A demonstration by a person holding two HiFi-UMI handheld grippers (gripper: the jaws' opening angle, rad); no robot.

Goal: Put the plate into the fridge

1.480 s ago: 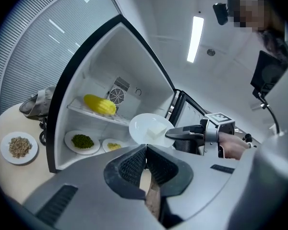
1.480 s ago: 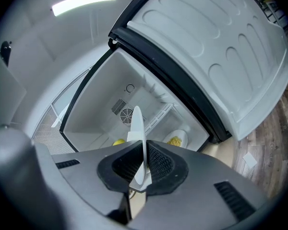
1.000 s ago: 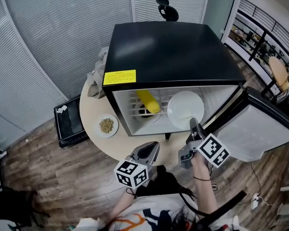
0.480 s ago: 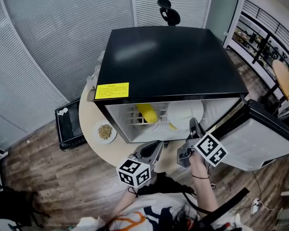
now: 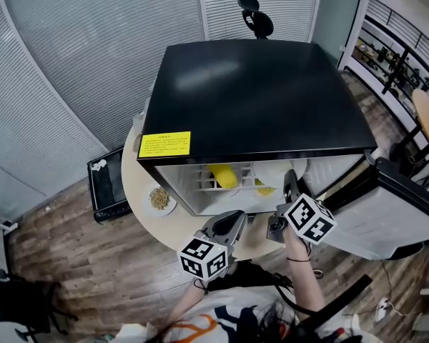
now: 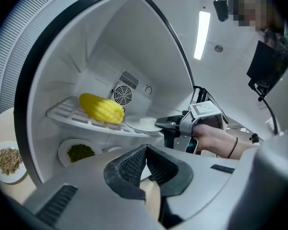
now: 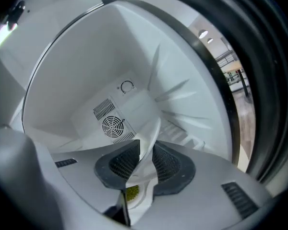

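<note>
The black fridge (image 5: pixel 250 91) stands open on a round table. A white plate (image 6: pixel 144 123) rests on its wire shelf to the right of a yellow corn cob (image 6: pixel 102 108). My right gripper (image 5: pixel 292 179) reaches into the fridge at the plate's near edge. The plate rim (image 7: pixel 149 140) stands tilted between its jaws. Those jaws have just been opening, and the pads no longer press on the rim. My left gripper (image 5: pixel 236 219) hovers in front of the fridge, shut and empty (image 6: pixel 145 150). Most of the plate (image 5: pixel 277 171) is hidden under the fridge top in the head view.
The fridge door (image 5: pixel 407 206) hangs open at the right. A small dish of grain (image 5: pixel 159 198) sits on the table (image 5: pixel 139 184) left of the fridge. A plate of green food (image 6: pixel 79 151) lies on the fridge floor. A black box (image 5: pixel 104 184) stands on the floor.
The plate has gone from tilted up and facing me to lying low on the shelf, deeper inside. Both grippers have moved a little toward the fridge opening.
</note>
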